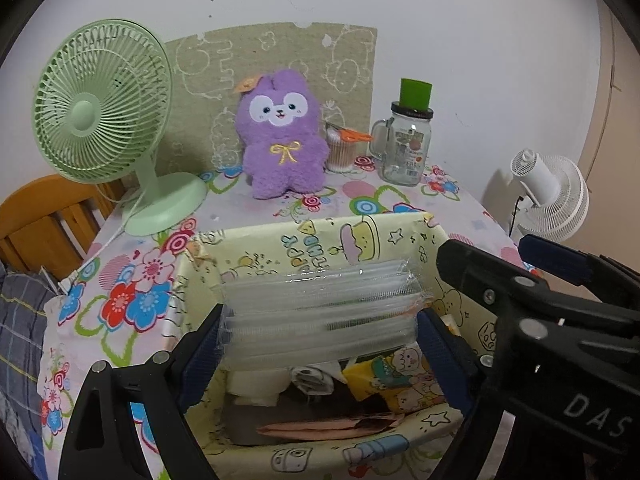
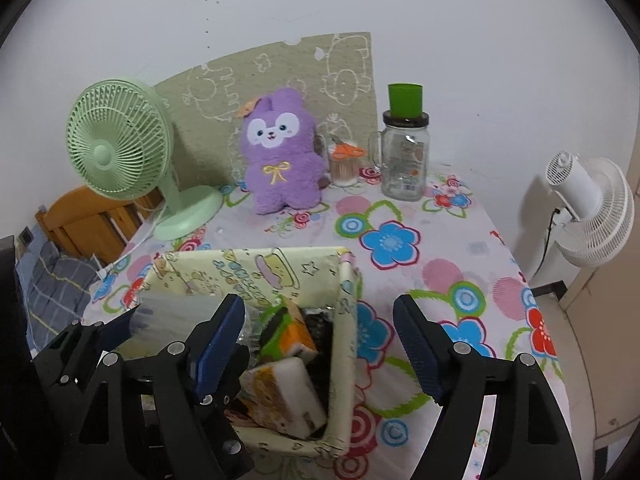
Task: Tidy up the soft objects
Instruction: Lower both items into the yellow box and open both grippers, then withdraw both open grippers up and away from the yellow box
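White "DAS" lettering marks the empty, wide right claw (image 2: 320, 344); left claw (image 1: 320, 340) clamps clear packet (image 1: 320, 312).

- You had two fans: a green fan (image 2: 120, 140) left of the purple plush (image 2: 280, 152), a white fan (image 2: 592, 208) far to its right.
- You had one purple plush.
- You had one glass jar (image 2: 402, 160) right of the plush.
- You had one storage box (image 2: 344, 312) in front of the plush.
- You had two sponges: an orange-green sponge (image 2: 292, 332) and a white sponge (image 2: 288, 396), in the box.
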